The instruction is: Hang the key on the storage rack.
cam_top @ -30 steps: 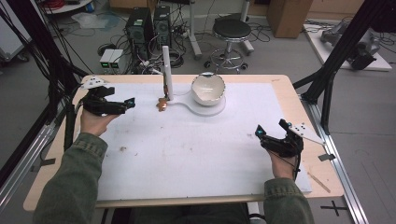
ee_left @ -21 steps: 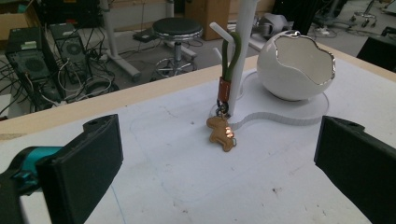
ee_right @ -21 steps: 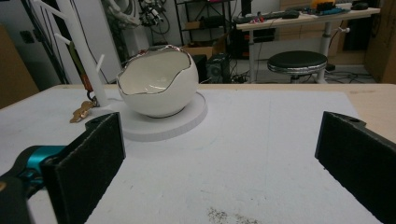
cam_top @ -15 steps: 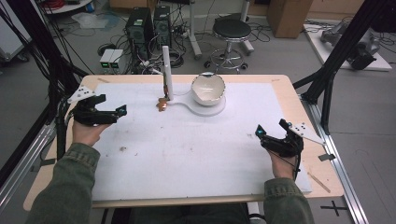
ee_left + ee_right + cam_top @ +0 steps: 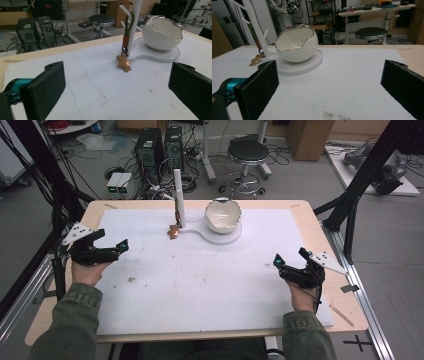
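A white eggshell-shaped bowl point(image 5: 223, 214) with a jagged rim sits on a white base plate point(image 5: 224, 238) at the back middle of the table. A white peg stand point(image 5: 178, 197) rises from the plate's left end. From a peg hangs a key strap with a copper bear-shaped charm point(image 5: 174, 232) that rests on the mat. The charm point(image 5: 123, 63) and bowl point(image 5: 163, 33) lie ahead of my left gripper point(image 5: 119, 248), which is open at the table's left edge. My right gripper point(image 5: 289, 261) is open near the right front, facing the bowl point(image 5: 296, 46).
A white mat point(image 5: 150, 285) covers most of the wooden table point(image 5: 305, 210), with small dark specks on it. Black frame posts stand at both sides. Behind the table are computer towers point(image 5: 150, 150), cables and a round stool point(image 5: 248, 152).
My left gripper has drawn back from near the stand toward the table's left edge and nearer the person. The right gripper has stayed in place.
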